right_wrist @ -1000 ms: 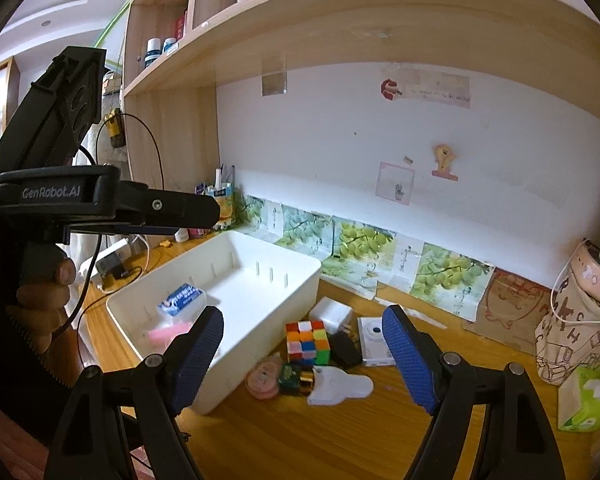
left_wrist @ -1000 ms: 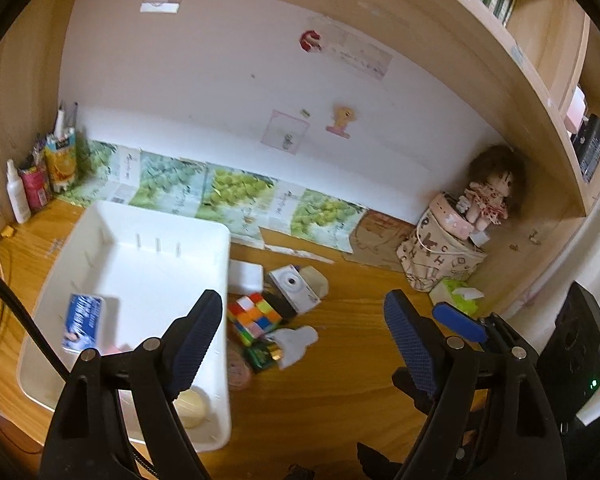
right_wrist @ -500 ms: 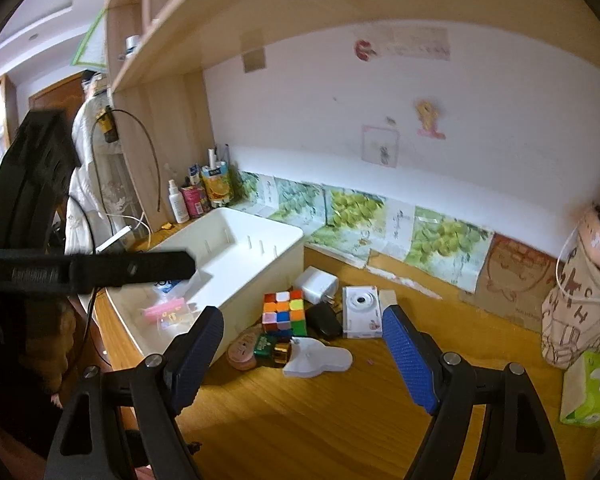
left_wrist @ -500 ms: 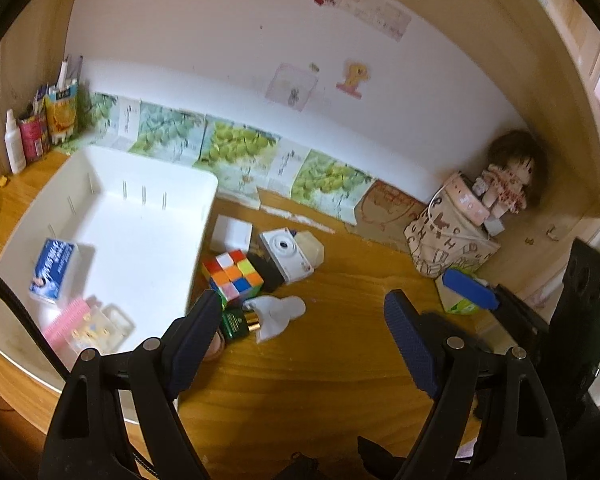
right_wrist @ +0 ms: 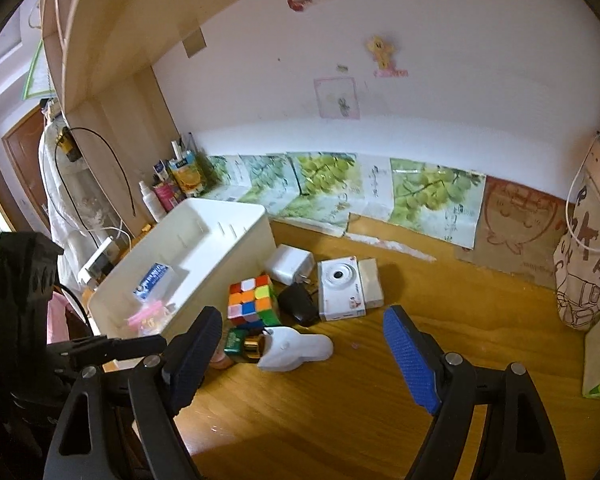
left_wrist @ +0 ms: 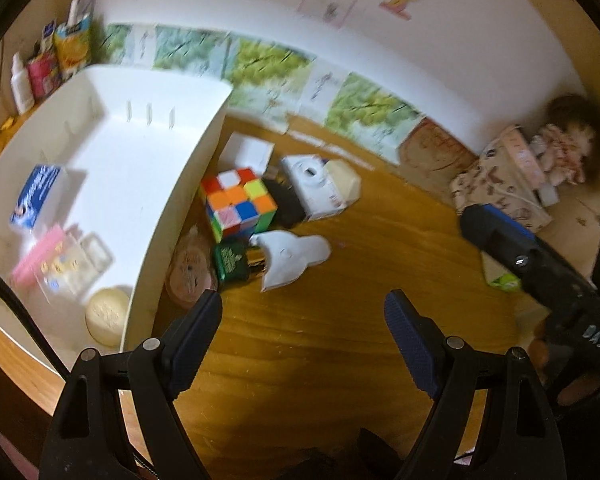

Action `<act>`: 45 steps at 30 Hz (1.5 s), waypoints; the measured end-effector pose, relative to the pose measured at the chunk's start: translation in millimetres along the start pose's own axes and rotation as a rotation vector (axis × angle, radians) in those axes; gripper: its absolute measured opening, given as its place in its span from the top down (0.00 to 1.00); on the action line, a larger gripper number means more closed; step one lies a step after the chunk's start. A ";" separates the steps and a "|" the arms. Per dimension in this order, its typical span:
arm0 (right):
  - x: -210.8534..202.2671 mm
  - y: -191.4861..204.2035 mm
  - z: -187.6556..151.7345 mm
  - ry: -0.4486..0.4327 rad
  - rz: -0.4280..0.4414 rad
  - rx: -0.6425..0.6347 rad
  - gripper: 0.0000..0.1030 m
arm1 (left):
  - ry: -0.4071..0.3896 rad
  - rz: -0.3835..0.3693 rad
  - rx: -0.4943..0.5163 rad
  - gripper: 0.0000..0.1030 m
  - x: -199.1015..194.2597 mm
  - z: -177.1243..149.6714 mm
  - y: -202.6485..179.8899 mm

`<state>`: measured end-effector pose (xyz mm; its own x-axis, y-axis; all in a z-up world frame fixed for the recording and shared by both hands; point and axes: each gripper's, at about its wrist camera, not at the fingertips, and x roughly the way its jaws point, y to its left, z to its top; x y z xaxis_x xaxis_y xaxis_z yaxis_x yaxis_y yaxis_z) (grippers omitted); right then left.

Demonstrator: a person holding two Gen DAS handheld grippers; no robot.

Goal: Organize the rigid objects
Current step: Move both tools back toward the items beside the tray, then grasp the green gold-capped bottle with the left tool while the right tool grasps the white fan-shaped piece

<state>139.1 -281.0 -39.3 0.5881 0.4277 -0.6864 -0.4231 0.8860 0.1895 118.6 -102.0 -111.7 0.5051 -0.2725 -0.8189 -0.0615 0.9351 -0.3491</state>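
The puzzle cube (left_wrist: 238, 204) sat beside the white bin (left_wrist: 180, 200); left gripper (left_wrist: 302, 320) and right gripper (right_wrist: 300, 334) gaped wide, empty.

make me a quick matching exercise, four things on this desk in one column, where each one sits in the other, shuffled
Things:
1. blue box
2. puzzle cube
3. white camera
4. patterned bag

Places:
a. far right of the desk
b. inside the white bin
c. on the desk, right beside the bin
d. between a black object and a cream block

Pairs: 1-b, 2-c, 3-d, 4-a
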 end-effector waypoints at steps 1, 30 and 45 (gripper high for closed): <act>2.9 -2.9 0.0 0.008 0.000 -0.001 0.19 | 0.010 0.022 -0.013 0.17 5.3 -0.4 0.9; 80.4 -63.6 -18.5 0.214 0.025 0.091 0.19 | 0.042 0.368 -0.308 0.29 86.3 15.8 24.1; 93.1 -71.1 -23.4 0.260 0.041 0.119 0.19 | 0.091 0.399 -0.292 0.53 102.5 21.0 25.0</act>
<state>207.8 -308.3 -133.1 0.3690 0.4169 -0.8306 -0.3500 0.8903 0.2914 186.9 -101.8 -194.9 0.3168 0.0621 -0.9465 -0.4796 0.8714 -0.1034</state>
